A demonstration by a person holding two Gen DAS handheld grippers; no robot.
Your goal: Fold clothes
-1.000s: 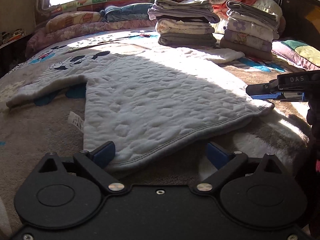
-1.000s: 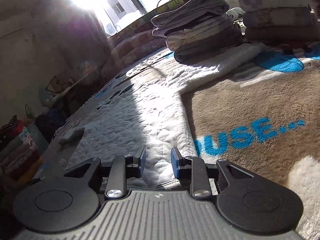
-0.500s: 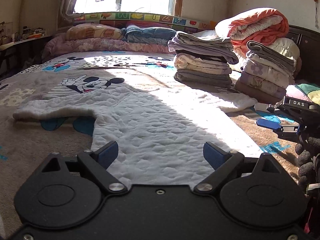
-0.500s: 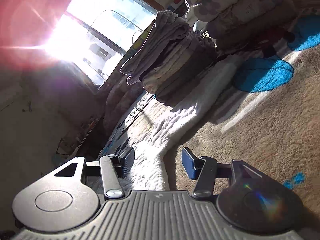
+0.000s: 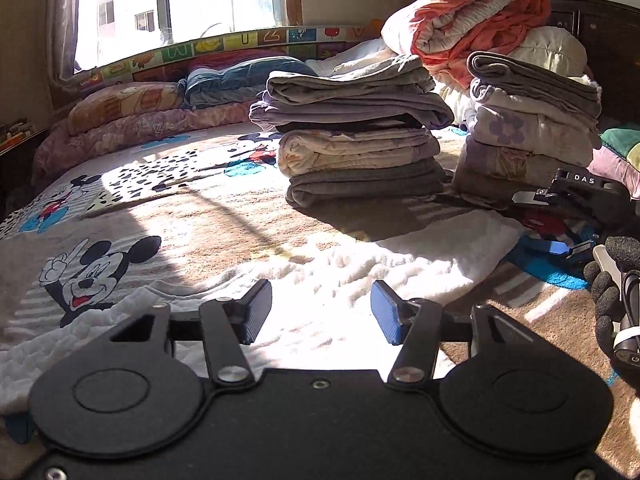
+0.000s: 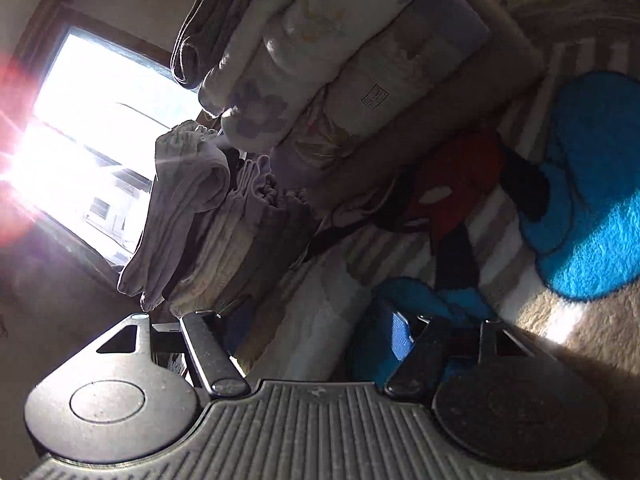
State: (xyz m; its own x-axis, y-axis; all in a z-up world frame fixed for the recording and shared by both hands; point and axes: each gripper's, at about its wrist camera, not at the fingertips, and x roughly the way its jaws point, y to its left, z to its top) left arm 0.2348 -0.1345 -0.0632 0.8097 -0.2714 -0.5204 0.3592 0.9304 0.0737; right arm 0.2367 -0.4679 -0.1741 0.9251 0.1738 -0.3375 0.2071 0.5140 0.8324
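Done: two stacks of folded clothes [image 5: 360,140] on the bed [image 5: 168,200] | Left: white quilted garment [image 5: 360,280] lying flat before the stacks, unfolded | My left gripper [image 5: 320,312] and right gripper [image 6: 312,344]: jaws wide apart, empty.

Both tools [image 5: 318,310] [image 6: 312,340] agape, empty.

Ahead of my left tool the bed [image 5: 168,184] carries a cartoon blanket [image 5: 92,268]. On it a white garment [image 5: 352,272] lies flat, two folded stacks [image 5: 356,140] beyond, pillows [image 5: 132,100] farther back.
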